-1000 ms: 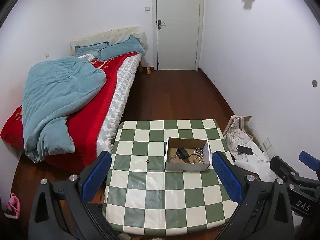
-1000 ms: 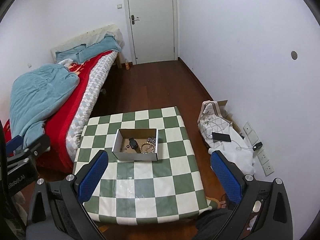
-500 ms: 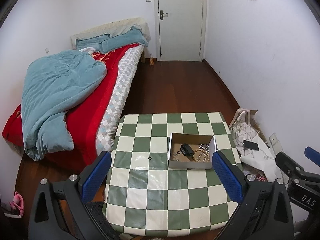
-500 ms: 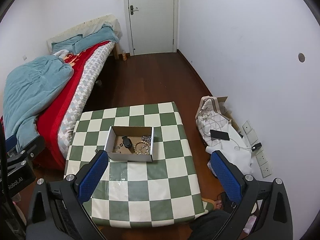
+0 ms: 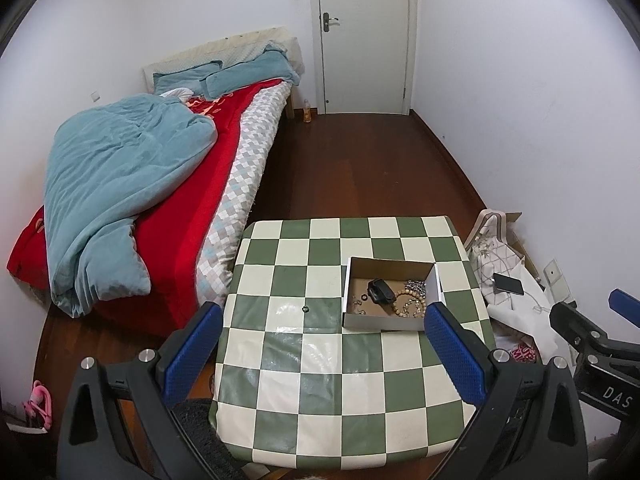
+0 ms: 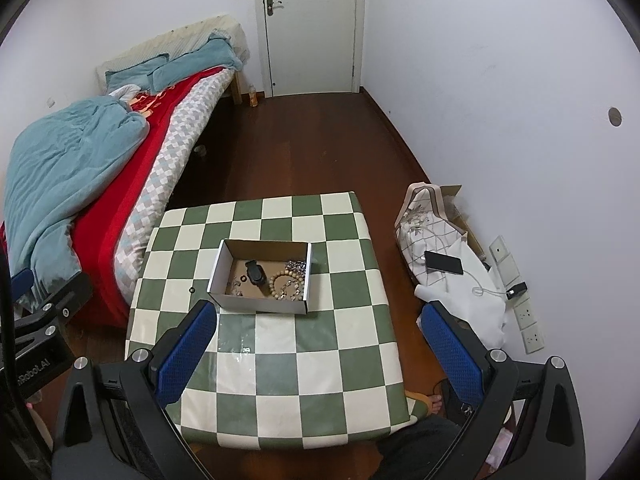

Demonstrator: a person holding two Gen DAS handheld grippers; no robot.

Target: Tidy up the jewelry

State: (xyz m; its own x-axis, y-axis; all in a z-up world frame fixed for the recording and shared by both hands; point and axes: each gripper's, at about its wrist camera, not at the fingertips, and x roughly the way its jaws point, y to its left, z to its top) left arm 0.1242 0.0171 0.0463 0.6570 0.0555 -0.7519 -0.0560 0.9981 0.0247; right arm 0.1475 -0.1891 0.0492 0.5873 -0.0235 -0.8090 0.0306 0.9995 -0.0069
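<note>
Both wrist cameras look down, sharing the table (image 5: 320, 360).

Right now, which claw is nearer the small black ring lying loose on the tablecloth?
Left. The left claw hangs just short of the ring; the right claw hangs farther right, past the box.

A green-and-white checkered counter (image 6: 352, 344) stands on a dark wooden floor (image 6: 304, 152), close beside a bed (image 5: 224, 184). An open cardboard box (image 6: 260, 302) rests on the counter's middle, holding a black band, a beaded bracelet and smaller pieces too small to identify. A small dark ring (image 6: 191, 290) lies on the counter just left of the box, apart from it.
</note>
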